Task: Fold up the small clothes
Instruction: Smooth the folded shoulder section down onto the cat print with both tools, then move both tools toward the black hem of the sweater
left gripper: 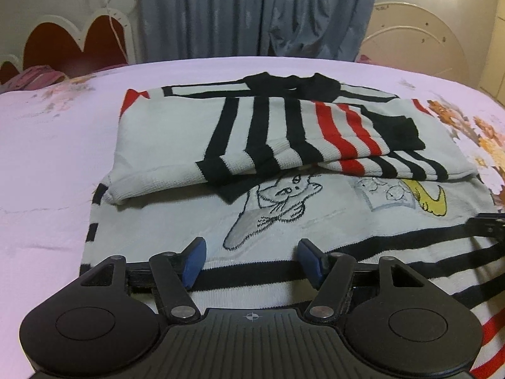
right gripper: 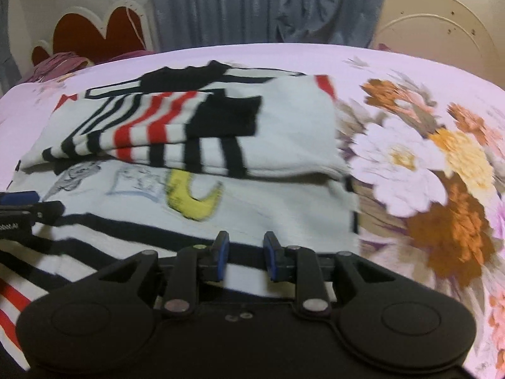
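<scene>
A small white knit sweater (left gripper: 176, 221) with black and red stripes, a cat drawing (left gripper: 277, 202) and a yellow moon (left gripper: 432, 200) lies on the bed. Both sleeves (left gripper: 284, 135) are folded across its upper half. My left gripper (left gripper: 251, 257) is open, empty, low over the sweater's striped lower part. My right gripper (right gripper: 243, 254) is open with a narrower gap, empty, over the sweater's lower right part (right gripper: 284, 208). The right gripper's tip shows at the right edge of the left wrist view (left gripper: 487, 222); the left gripper shows at the left edge of the right wrist view (right gripper: 25, 208).
The bed has a pale pink sheet (left gripper: 47, 158) with a large flower print (right gripper: 426, 164) to the right of the sweater. A red and white headboard (left gripper: 79, 38), a pink pillow (left gripper: 34, 77) and blue-grey curtains (left gripper: 252, 9) stand behind.
</scene>
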Action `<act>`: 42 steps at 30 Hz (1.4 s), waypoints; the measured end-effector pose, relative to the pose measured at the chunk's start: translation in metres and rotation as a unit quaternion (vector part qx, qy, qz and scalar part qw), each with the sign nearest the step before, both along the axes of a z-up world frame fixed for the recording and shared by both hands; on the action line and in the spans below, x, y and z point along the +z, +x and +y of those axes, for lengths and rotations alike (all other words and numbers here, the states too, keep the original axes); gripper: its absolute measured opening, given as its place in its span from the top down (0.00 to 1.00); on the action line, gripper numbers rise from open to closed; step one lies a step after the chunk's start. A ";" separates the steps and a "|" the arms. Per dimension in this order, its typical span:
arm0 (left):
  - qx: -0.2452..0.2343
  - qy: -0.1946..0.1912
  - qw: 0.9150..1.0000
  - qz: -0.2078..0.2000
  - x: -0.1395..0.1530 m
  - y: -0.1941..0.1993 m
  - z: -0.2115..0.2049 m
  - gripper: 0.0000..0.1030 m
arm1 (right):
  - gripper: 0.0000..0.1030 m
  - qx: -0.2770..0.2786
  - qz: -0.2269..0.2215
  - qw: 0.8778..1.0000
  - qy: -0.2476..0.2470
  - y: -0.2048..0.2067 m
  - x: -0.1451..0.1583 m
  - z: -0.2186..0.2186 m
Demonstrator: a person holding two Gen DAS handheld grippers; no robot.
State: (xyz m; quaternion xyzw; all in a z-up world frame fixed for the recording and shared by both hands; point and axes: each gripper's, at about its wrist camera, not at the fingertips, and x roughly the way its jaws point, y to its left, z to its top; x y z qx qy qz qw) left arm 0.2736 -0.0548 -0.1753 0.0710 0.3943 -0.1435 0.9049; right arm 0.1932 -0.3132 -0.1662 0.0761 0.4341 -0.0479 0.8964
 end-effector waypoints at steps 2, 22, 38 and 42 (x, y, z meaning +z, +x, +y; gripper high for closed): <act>0.010 0.003 1.000 0.003 0.003 -0.004 -0.002 0.38 | 0.76 0.001 -0.005 1.000 0.014 -0.003 0.004 -0.002; -0.022 0.031 0.999 0.014 0.005 -0.072 0.005 0.23 | 0.67 0.055 0.006 0.997 0.051 -0.048 0.008 0.055; -0.029 0.013 0.999 0.022 0.013 -0.121 0.068 0.23 | 0.61 -0.036 0.014 0.999 0.005 -0.128 0.018 0.058; -0.029 -0.001 0.999 0.027 0.017 -0.134 0.087 0.23 | 0.57 -0.048 0.011 0.999 0.002 -0.147 0.021 0.062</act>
